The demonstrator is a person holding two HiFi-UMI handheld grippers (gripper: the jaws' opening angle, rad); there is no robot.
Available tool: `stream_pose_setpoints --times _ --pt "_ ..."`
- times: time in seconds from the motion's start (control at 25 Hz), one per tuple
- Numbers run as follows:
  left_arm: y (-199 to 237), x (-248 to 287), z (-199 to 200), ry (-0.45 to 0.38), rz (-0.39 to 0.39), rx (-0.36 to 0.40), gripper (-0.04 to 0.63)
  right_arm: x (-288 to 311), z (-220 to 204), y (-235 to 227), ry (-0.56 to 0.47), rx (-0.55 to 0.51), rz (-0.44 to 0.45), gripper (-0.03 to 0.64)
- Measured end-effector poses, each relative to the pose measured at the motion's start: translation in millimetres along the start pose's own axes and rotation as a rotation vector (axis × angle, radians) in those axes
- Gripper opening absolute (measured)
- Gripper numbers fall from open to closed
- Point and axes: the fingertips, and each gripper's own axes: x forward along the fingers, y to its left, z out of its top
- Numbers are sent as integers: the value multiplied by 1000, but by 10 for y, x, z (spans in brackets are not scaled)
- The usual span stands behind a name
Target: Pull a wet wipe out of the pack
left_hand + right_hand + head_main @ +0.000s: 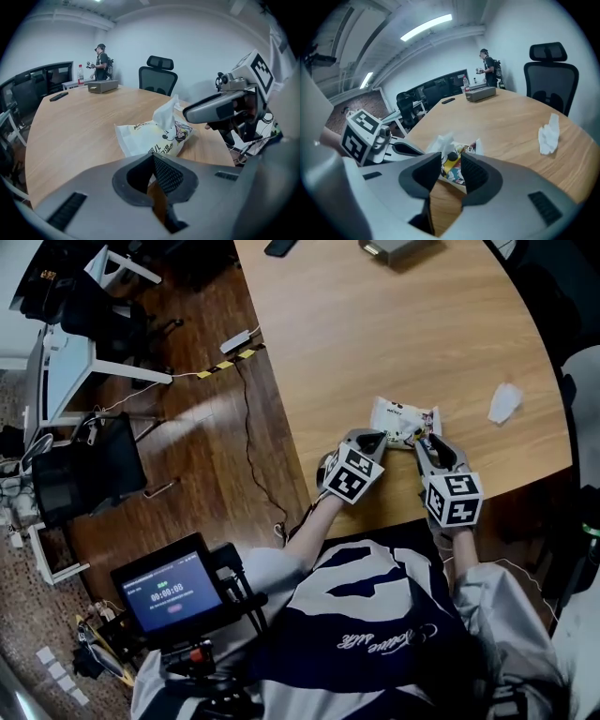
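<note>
Pack (403, 421): one, on counter (375, 334), centre-right of head view, one wipe (165, 112) poking up; one loose wipe (504, 403) further right. Two claws just below pack: left claw (368, 440) clenched, empty; right claw (427, 442) released.

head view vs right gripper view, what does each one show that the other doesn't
Only the head view: the wooden floor, a timer screen and the wearer's torso.

Only the right gripper view: a black office chair, a standing person beyond the table, the ceiling lights, and the right gripper with its jaws apart.

Both: the table, the wipe pack, the loose white wipe, the grey box and the left gripper.
</note>
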Motion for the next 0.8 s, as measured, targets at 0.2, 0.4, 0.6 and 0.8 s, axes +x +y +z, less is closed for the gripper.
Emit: stream_pose_setpoints --times 0.2,0.4,0.6,0.8 --pt "-26 -62 -89 6 -7 -8 3 231 121 152 12 -131 49 114" --pt "-24 -66 -99 11 -14 -12 3 436 104 216 57 -166 43 121" --pt "-22 -90 -113 9 -17 -9 3 397 93 267 63 -156 45 21" --pt "-19 -92 -114 13 -26 -4 3 291 187 280 24 0 87 14"
